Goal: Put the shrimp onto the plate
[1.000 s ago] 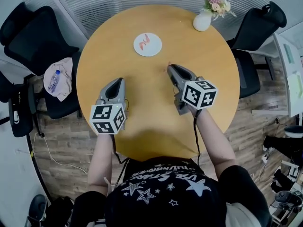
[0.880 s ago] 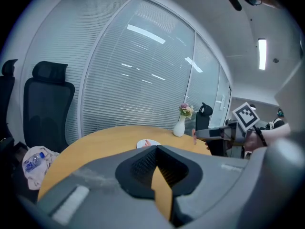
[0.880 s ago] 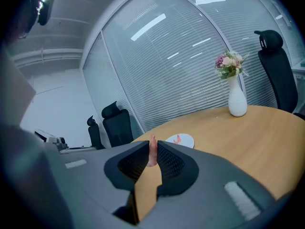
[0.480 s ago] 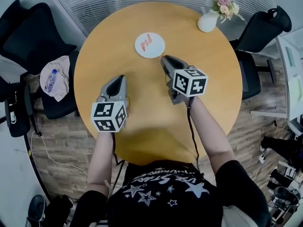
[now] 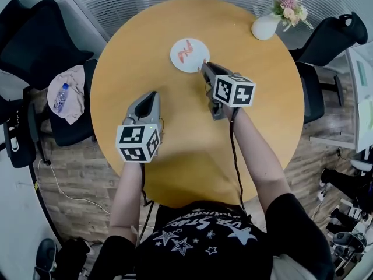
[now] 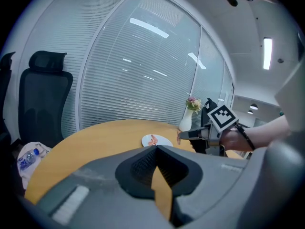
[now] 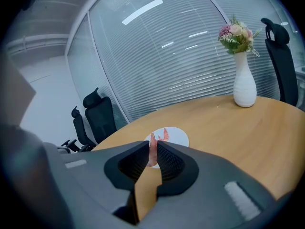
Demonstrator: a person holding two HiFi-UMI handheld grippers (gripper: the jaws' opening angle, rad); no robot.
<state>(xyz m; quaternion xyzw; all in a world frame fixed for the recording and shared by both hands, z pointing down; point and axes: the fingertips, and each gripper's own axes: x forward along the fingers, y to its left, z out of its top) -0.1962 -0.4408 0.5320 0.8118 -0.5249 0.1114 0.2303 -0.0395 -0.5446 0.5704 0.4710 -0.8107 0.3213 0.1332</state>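
Note:
A white plate (image 5: 189, 56) lies on the far part of the round wooden table (image 5: 175, 150), with one pink shrimp (image 5: 186, 49) on it. My right gripper (image 5: 204, 66) hangs just off the plate's near right edge, shut on a second shrimp (image 7: 152, 152) that stands upright between its jaws. In the right gripper view the plate (image 7: 177, 137) lies directly beyond the held shrimp. My left gripper (image 5: 154, 95) is shut with nothing in it, over the table's middle left, well short of the plate (image 6: 161, 141).
A white vase with flowers (image 5: 268, 23) stands at the table's far right edge. Black office chairs (image 5: 41, 45) ring the table, one holding a cloth and a water bottle (image 5: 60, 98). Glass walls with blinds (image 7: 157, 66) close off the far side.
My right gripper has carried the shrimp forward and left, from the table's middle right up to the plate's edge. The left gripper has barely moved.

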